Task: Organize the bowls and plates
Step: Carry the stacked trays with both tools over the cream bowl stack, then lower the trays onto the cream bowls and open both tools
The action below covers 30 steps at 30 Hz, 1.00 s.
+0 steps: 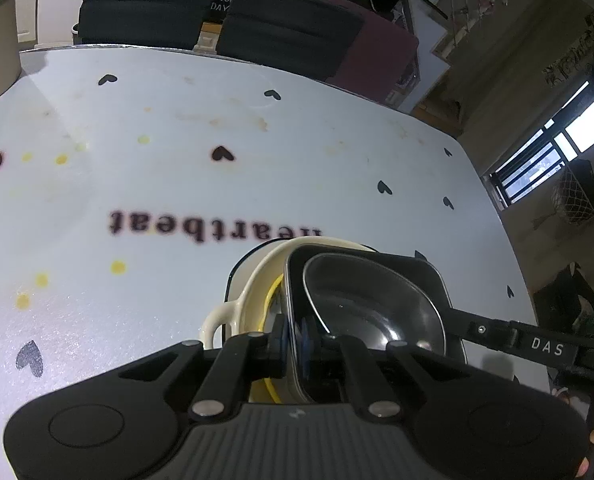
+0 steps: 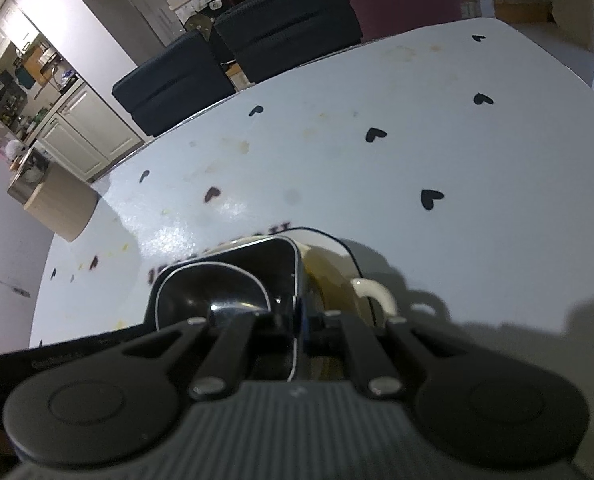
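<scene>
A black square bowl with a glossy inside sits over a cream dish with a handle, which has a yellow inner rim. My left gripper is shut on the black bowl's left rim. In the right wrist view the same black bowl shows with the cream dish under it to the right. My right gripper is shut on the black bowl's right rim. The right gripper's arm reaches in from the right in the left wrist view.
The white table carries black hearts, the word "heartbeat" and yellow stains. Dark chairs stand at its far edge. A beige bin stands on the floor left of the table. A window lies to the right.
</scene>
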Available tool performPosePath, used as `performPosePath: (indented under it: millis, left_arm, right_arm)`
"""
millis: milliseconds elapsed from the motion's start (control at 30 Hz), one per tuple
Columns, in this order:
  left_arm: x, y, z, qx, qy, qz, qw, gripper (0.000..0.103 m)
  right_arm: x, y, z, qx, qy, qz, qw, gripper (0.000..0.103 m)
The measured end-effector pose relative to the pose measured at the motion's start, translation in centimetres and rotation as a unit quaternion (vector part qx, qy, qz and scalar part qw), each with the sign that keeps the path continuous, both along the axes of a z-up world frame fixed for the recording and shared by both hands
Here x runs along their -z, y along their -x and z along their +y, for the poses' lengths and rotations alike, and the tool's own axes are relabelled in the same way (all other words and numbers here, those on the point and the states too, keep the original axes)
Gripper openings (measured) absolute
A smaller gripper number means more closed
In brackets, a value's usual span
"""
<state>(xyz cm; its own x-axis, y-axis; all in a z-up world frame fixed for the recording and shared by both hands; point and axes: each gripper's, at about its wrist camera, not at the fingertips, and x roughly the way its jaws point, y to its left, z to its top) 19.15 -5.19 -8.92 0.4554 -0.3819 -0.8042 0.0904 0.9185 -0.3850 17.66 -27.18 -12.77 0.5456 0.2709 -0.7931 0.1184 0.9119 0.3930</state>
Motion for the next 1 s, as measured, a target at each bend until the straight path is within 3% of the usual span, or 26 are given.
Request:
performPosePath:
  millis: [700,767,900,1000]
  left_arm:
    - [0.3,0.0,-0.2,0.01,-0.011,0.005,0.9999,0.007]
    - [0.2,0.1,-0.2,0.01,-0.012,0.003,0.9999,0.01]
    - [0.2,0.2,0.0,0.006,-0.02,0.004,0.9998,0.028]
    - [0.1,0.2,0.3,0.003,-0.018,0.004,0.9998,0.032]
  right_arm:
    - [1.0,-0.4,0.3,-0.002,0.006,0.015,1.0,0.005]
    - [1.0,-0.5,0.3,-0.002,0.006,0.018,1.0,0.004]
    - [0.6,-0.6,0.5,-0.003,0.019,0.019,1.0,0.008]
    - [0.5,-0.5,0.6,-0.005,0.036,0.017,0.999,0.014]
